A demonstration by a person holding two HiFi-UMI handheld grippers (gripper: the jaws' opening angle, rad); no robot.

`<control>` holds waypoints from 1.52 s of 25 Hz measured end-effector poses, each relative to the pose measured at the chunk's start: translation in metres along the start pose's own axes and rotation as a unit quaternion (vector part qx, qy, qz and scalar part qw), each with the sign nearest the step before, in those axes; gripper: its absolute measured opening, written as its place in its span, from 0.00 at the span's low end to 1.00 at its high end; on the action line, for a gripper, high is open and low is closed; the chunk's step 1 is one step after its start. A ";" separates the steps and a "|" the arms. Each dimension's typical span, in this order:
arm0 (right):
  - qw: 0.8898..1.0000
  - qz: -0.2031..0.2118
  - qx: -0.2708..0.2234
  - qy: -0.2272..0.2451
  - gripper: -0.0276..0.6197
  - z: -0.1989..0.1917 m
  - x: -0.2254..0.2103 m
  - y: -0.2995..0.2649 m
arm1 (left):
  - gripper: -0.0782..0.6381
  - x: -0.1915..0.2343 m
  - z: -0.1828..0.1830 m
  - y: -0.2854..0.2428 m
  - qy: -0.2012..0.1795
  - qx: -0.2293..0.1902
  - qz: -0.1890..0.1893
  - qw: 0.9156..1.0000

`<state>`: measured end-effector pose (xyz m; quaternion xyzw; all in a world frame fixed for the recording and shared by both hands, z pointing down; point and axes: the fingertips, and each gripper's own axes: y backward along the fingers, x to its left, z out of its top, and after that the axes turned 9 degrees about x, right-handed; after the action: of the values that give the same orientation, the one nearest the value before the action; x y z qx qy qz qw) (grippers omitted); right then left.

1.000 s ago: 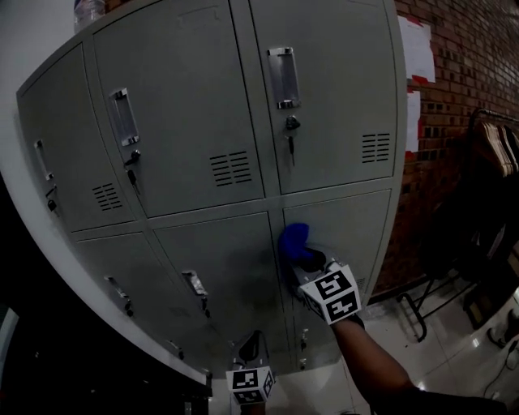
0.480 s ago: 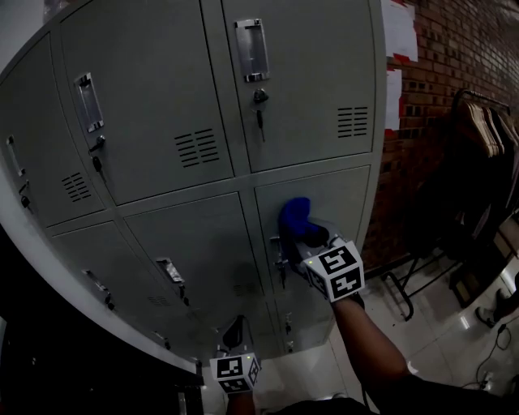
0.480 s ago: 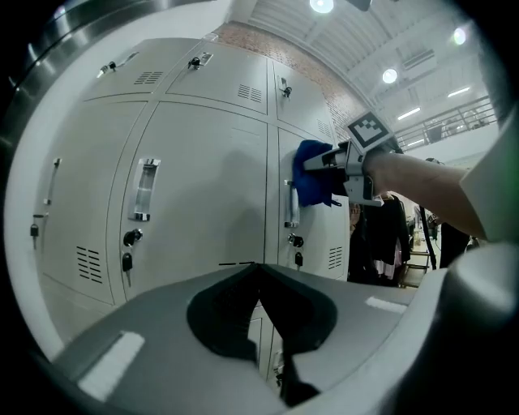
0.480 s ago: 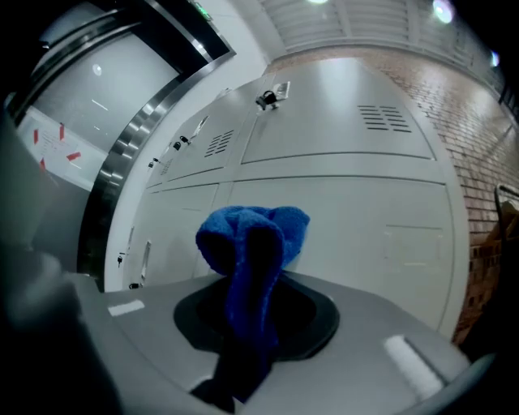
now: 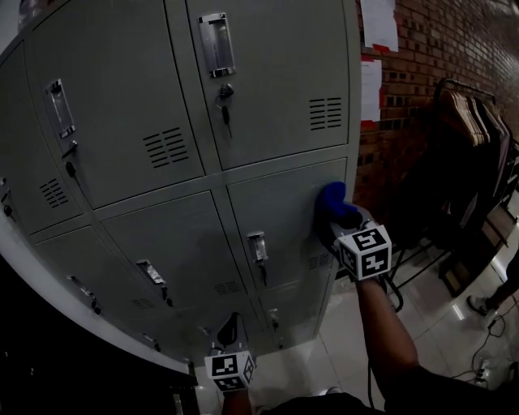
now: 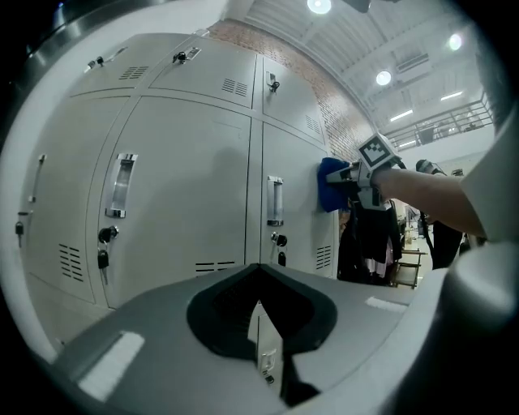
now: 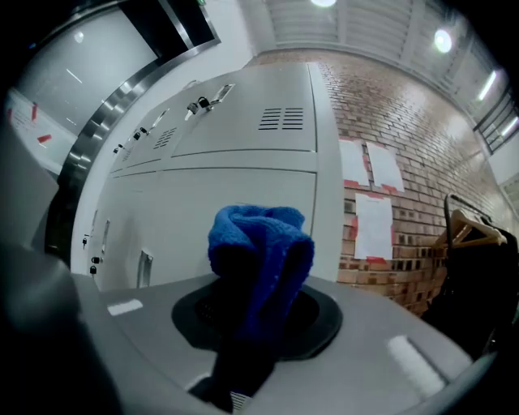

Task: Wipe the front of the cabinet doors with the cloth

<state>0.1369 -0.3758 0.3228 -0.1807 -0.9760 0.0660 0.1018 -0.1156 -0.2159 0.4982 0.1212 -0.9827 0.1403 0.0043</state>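
Note:
The grey metal cabinet (image 5: pixel 162 97) fills the head view with several doors. My right gripper (image 5: pixel 340 220) is shut on a bunched blue cloth (image 5: pixel 333 201), which presses on the lower right door (image 5: pixel 284 203) near its right edge. In the right gripper view the cloth (image 7: pixel 259 251) stands up between the jaws in front of that door (image 7: pixel 235 198). The left gripper view shows the cloth (image 6: pixel 331 183) from the side, against the door. My left gripper (image 5: pixel 230 331) hangs low in front of the bottom doors, shut and holding nothing.
The wiped door has a metal handle with a key lock (image 5: pixel 258 247) left of the cloth. Right of the cabinet are a brick wall (image 5: pixel 422 81) with papers (image 5: pixel 377 24), a clothes rack with hangers (image 5: pixel 466 146) and a glossy tile floor (image 5: pixel 357 340).
My right gripper has carried the cloth rightward across the lower right door, from beside the handle to the door's right edge. The left gripper has stayed low.

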 end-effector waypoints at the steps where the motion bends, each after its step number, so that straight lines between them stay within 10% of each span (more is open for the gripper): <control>1: 1.000 -0.006 0.001 -0.002 0.18 -0.001 -0.006 0.002 | 0.13 0.000 -0.001 0.000 0.001 0.001 0.001 1.000; 9: 1.000 -0.010 -0.008 -0.019 0.14 -0.004 -0.003 0.012 | 0.13 -0.001 -0.004 0.001 0.001 0.002 0.001 1.000; 22: 0.985 0.175 -0.002 0.009 0.14 -0.015 0.220 -0.029 | 0.13 0.022 -0.007 0.023 0.005 0.003 0.020 1.000; 38: 0.995 0.100 0.017 -0.021 0.13 -0.042 0.116 -0.027 | 0.13 0.012 -0.006 0.009 0.002 0.010 0.010 1.000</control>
<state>0.0309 -0.3542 0.3888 -0.2745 -0.9537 0.0962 0.0769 -0.1293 -0.2090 0.5017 0.1115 -0.9824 0.1501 0.0041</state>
